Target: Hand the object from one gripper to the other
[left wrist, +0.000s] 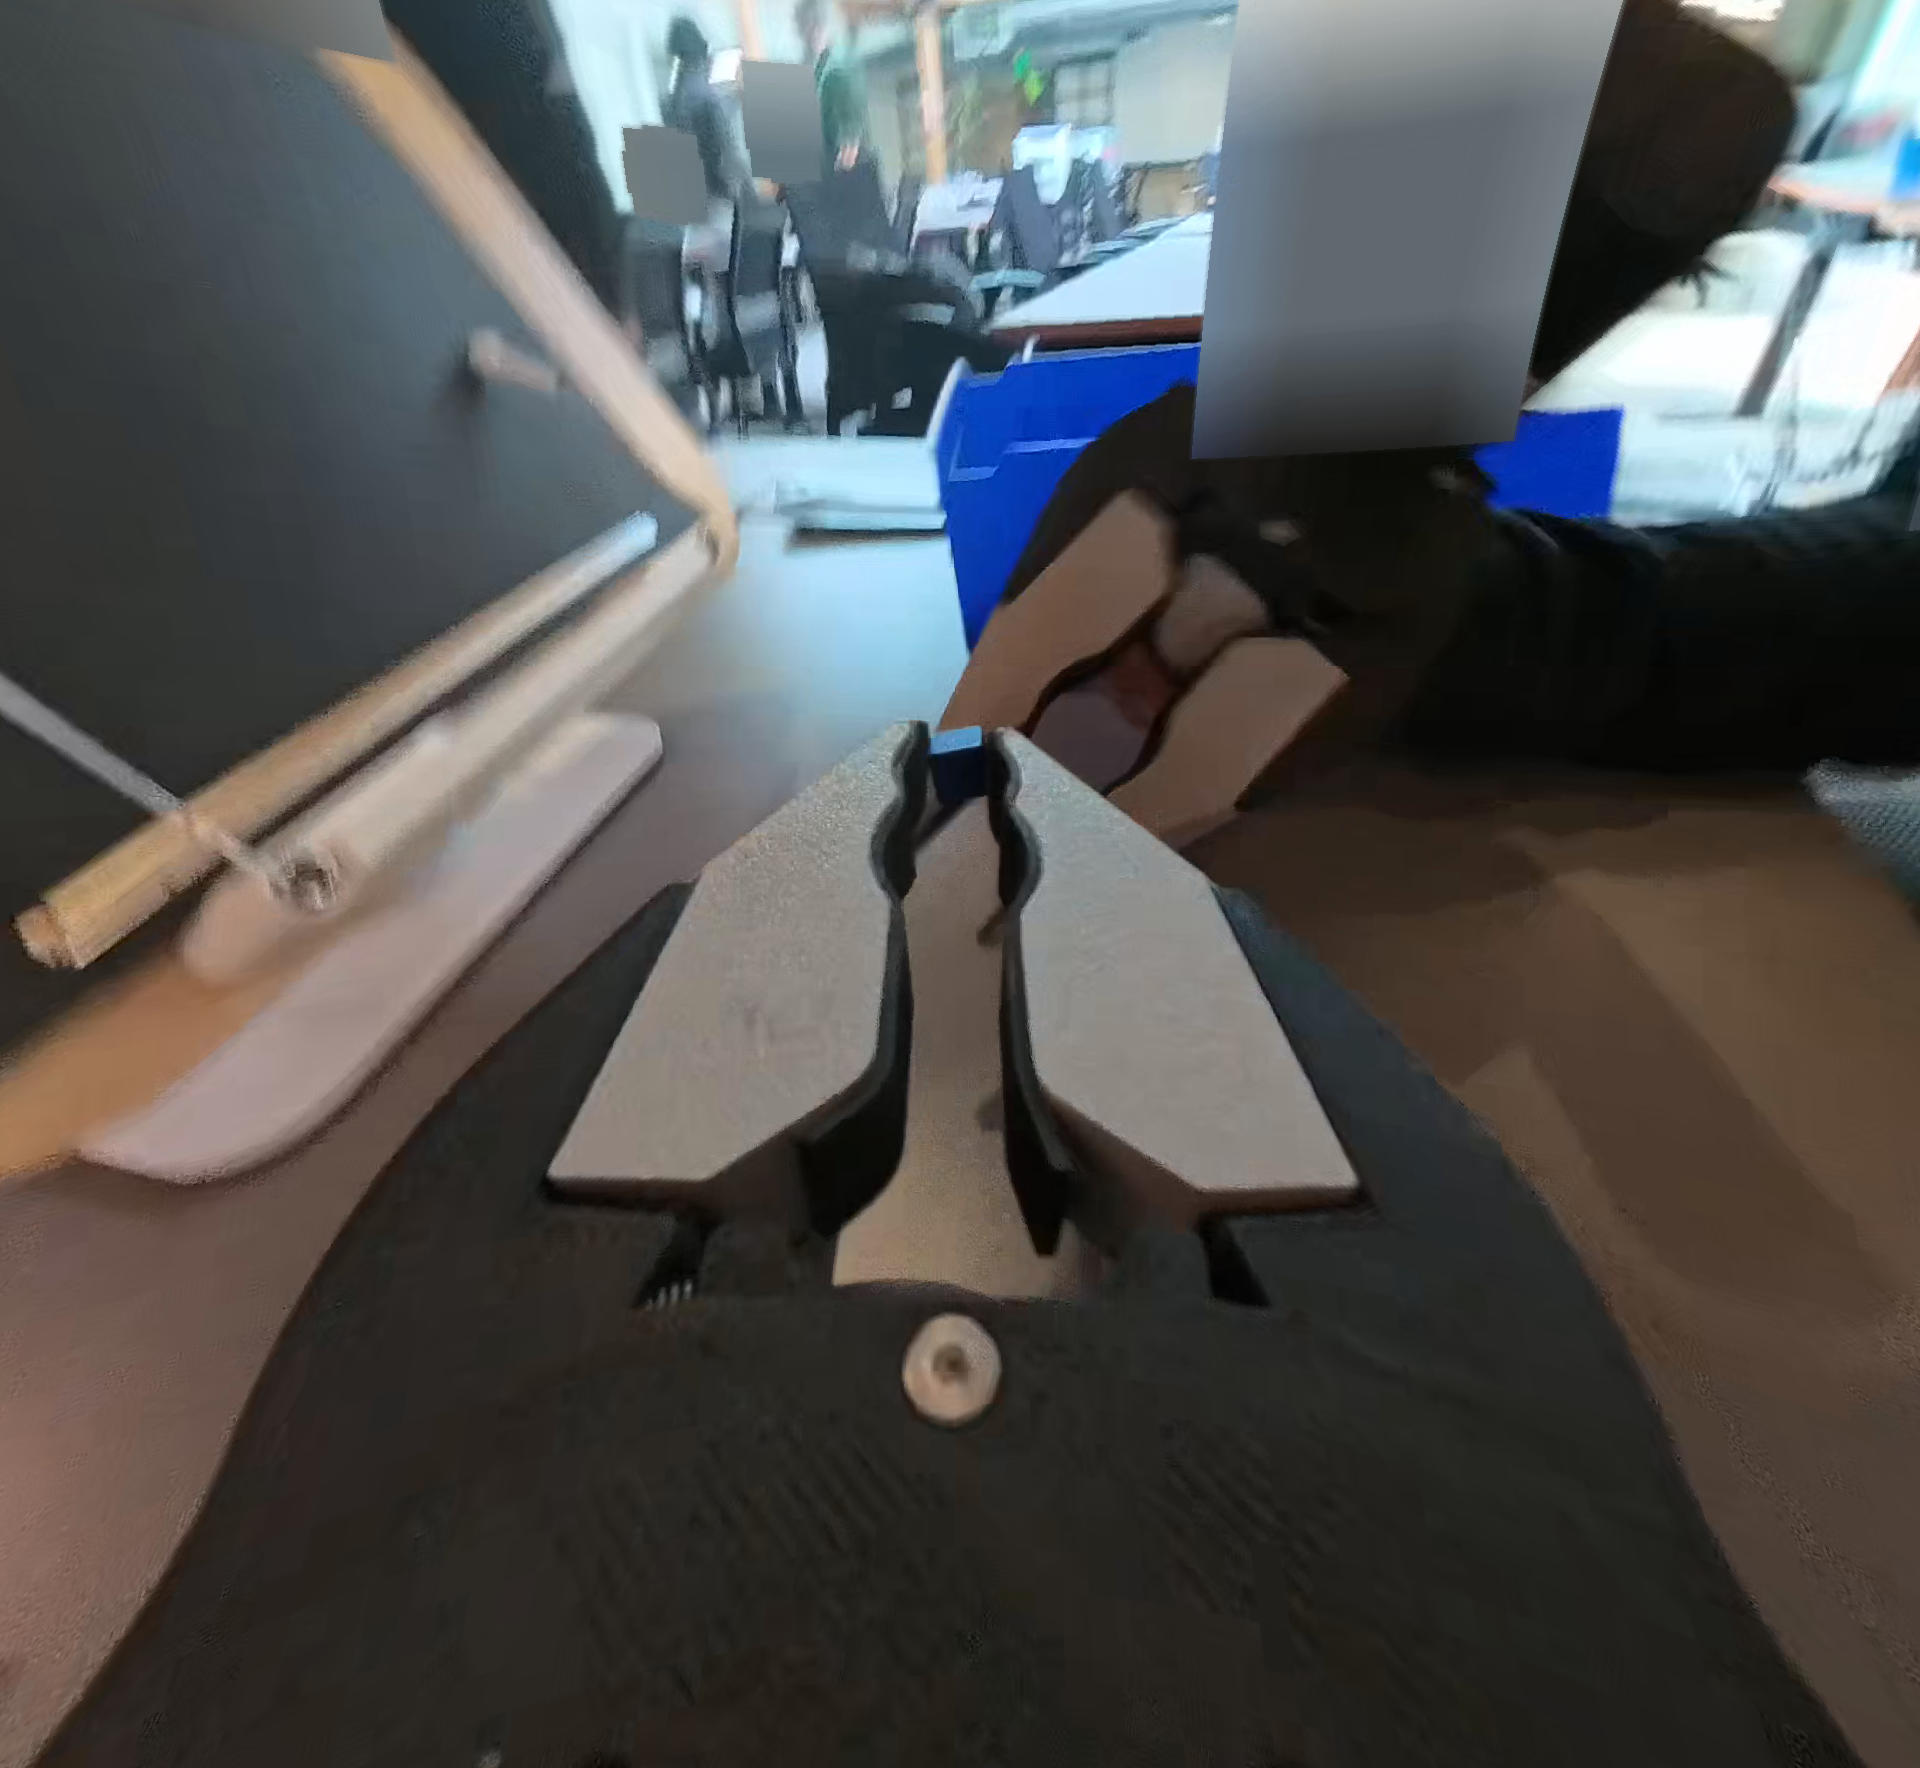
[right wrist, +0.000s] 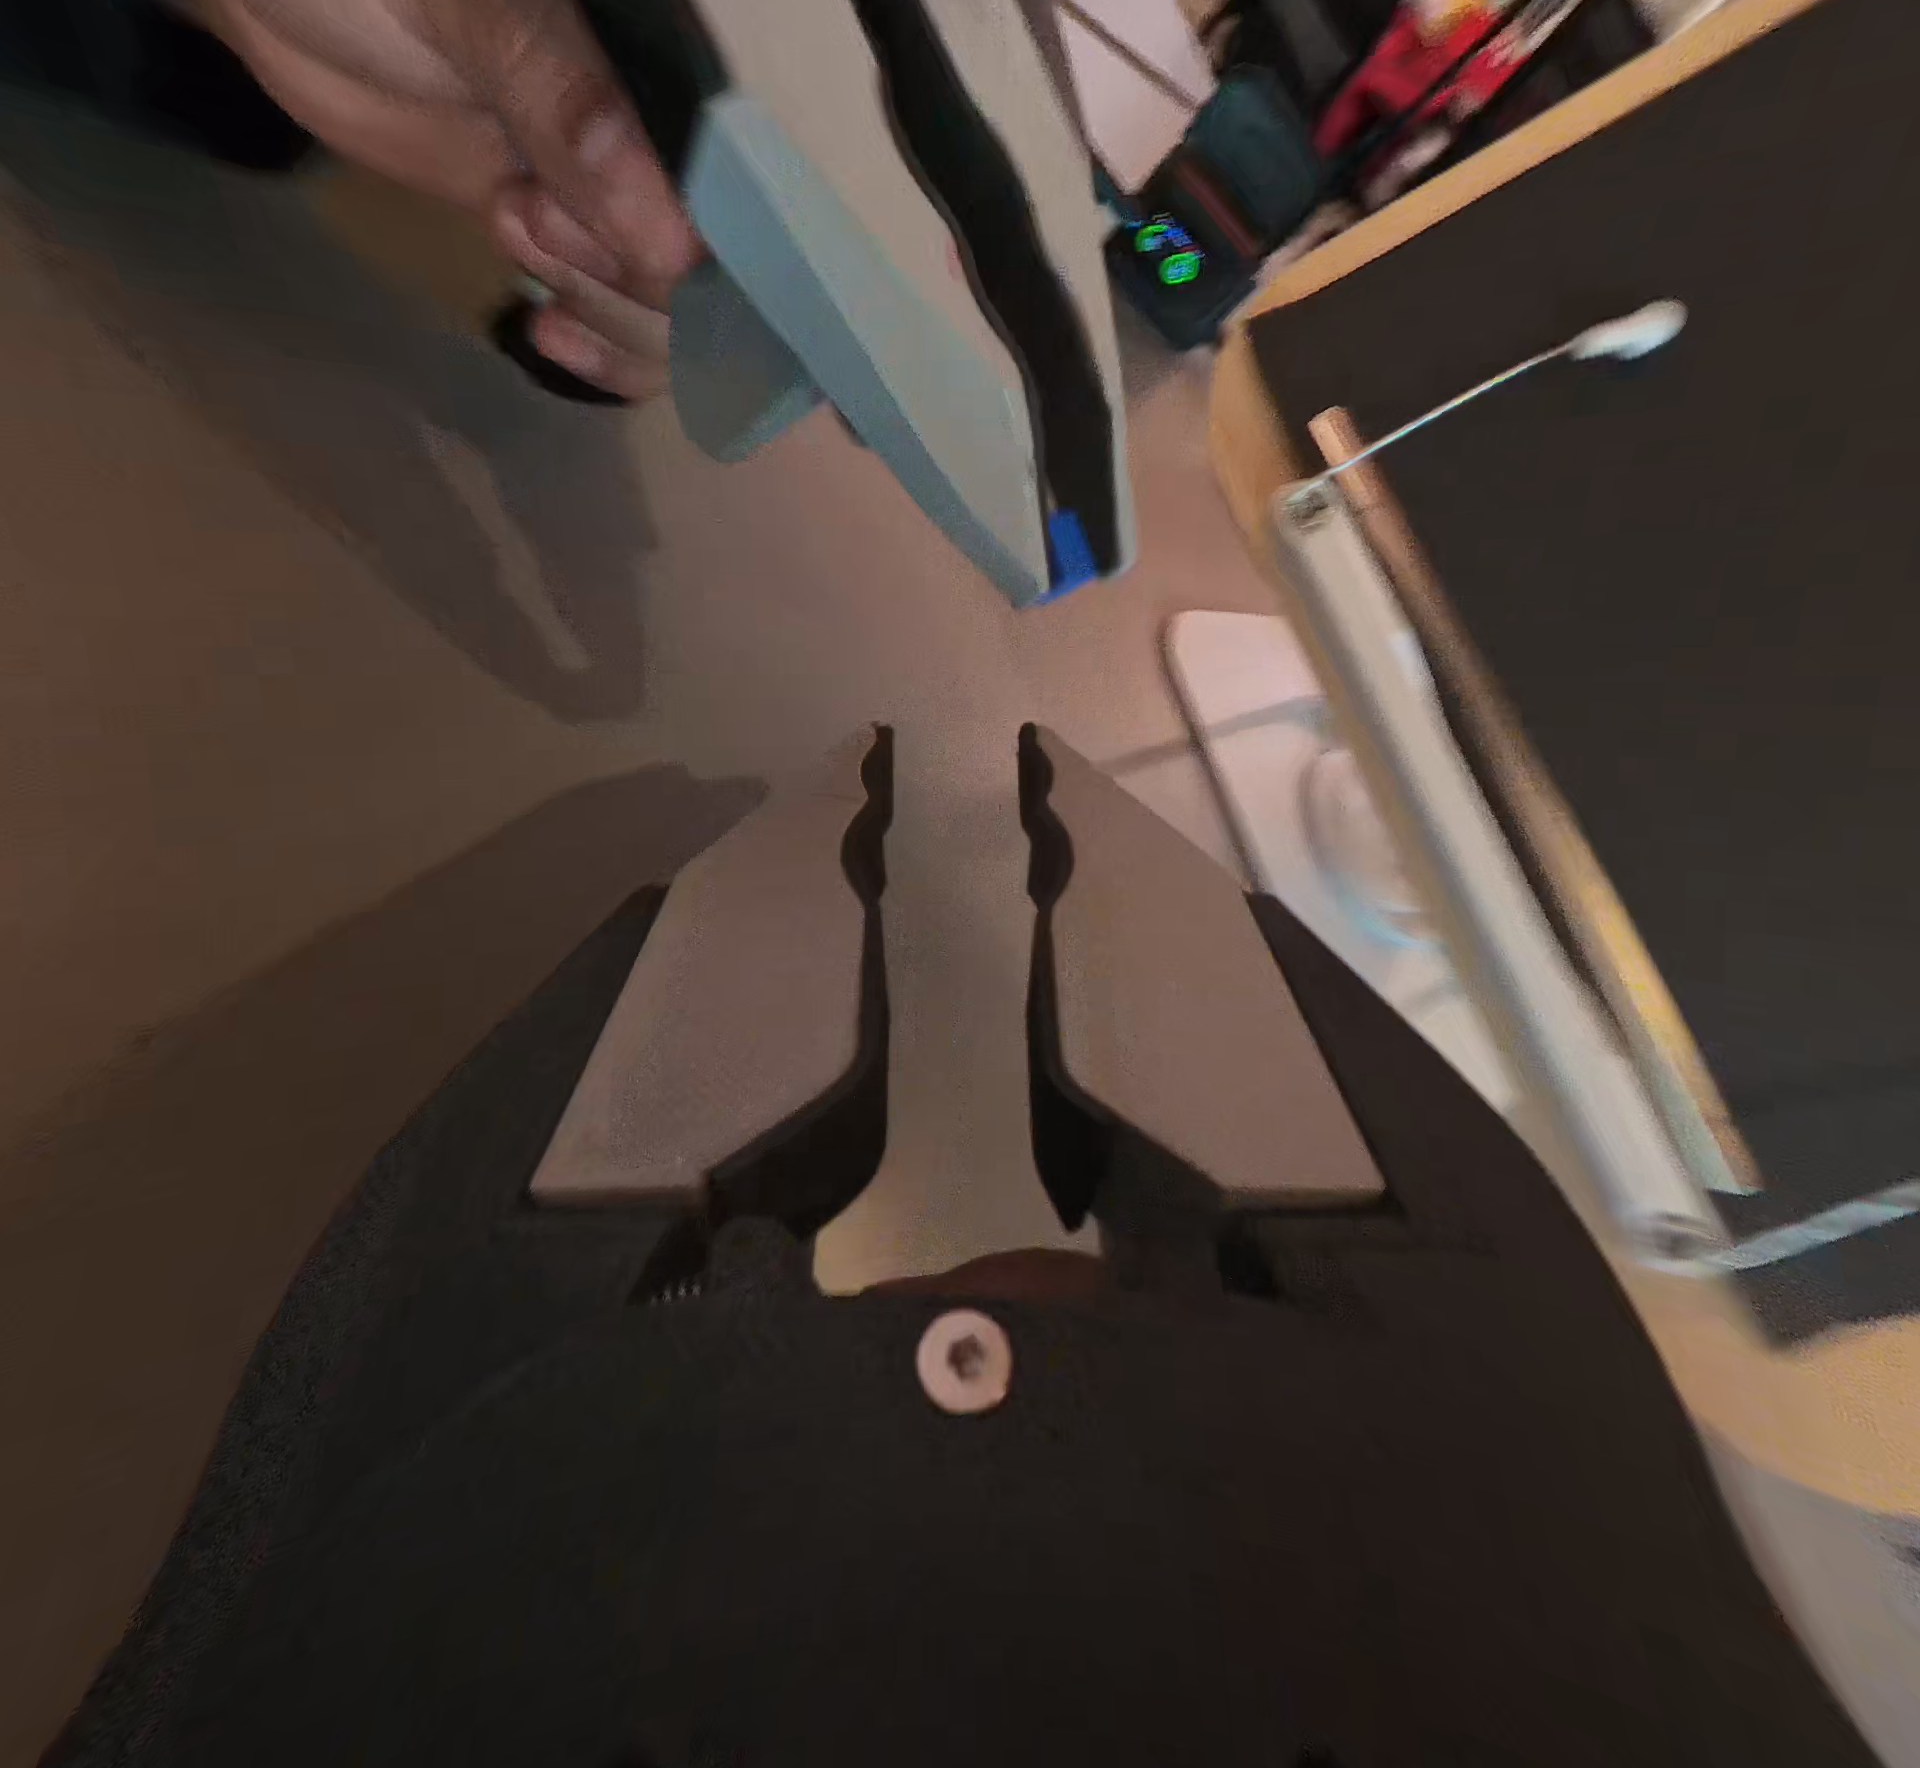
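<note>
Left claw (left wrist: 958, 762) clenched on a small blue block (left wrist: 956, 768), pinched at the very fingertips, held above the brown table (left wrist: 1558, 991). Right claw (right wrist: 954, 752) released, jaws apart and empty, near the block but not touching it; in the right wrist view the block (right wrist: 1070, 555) shows at the tip of the left claw (right wrist: 1075, 565).

Judgement: block looks rigid, light, smooth-faced, so possibly slippery. Little surface is exposed; take it on the free faces crosswise to the left claw's fingers, beyond their tips.

No legible writing or brand on the block or claws.
</note>
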